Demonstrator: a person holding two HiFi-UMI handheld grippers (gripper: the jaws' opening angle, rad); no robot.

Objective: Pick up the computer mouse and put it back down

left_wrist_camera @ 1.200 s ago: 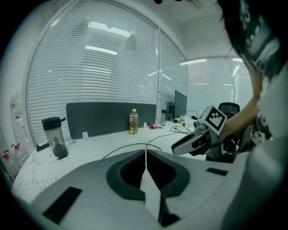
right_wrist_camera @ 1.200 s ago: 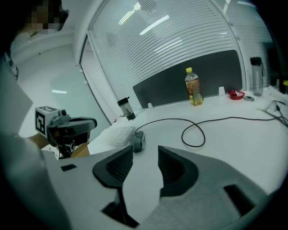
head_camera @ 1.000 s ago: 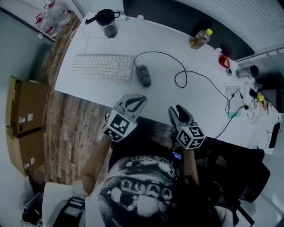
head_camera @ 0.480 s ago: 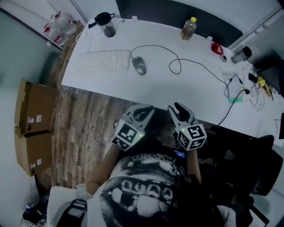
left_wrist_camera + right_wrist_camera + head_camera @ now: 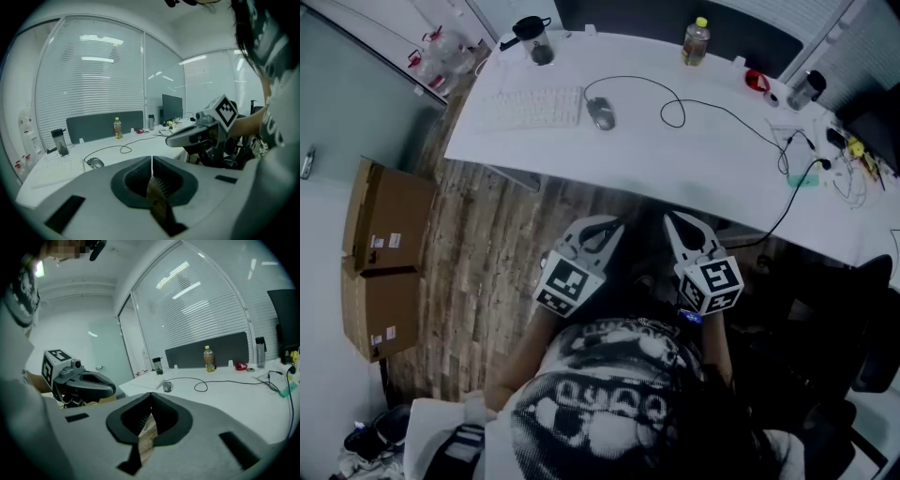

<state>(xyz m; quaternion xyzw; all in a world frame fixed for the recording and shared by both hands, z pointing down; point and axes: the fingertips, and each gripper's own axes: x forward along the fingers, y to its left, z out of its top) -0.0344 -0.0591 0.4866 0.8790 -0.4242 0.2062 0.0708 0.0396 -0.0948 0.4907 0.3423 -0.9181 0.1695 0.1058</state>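
Observation:
The grey computer mouse (image 5: 600, 113) lies on the white desk (image 5: 675, 164) just right of the keyboard, its black cable looping off to the right. It also shows small in the left gripper view as the mouse (image 5: 95, 162) and in the right gripper view as the mouse (image 5: 167, 386). Both grippers hang off the desk, over the wooden floor close to the person's body. My left gripper (image 5: 600, 228) is shut and empty. My right gripper (image 5: 679, 221) has just closed its jaws, with nothing between them. Neither touches the mouse.
A white keyboard (image 5: 534, 106), a black-lidded tumbler (image 5: 534, 39) and a yellow-capped bottle (image 5: 696, 41) stand on the desk, with cables and small items at its right end. Cardboard boxes (image 5: 389, 253) sit on the floor at left. A dark office chair (image 5: 853, 366) is at right.
Both grippers have drawn back from the desk edge toward the person, and the desk now sits farther off. The right gripper's jaws have come together.

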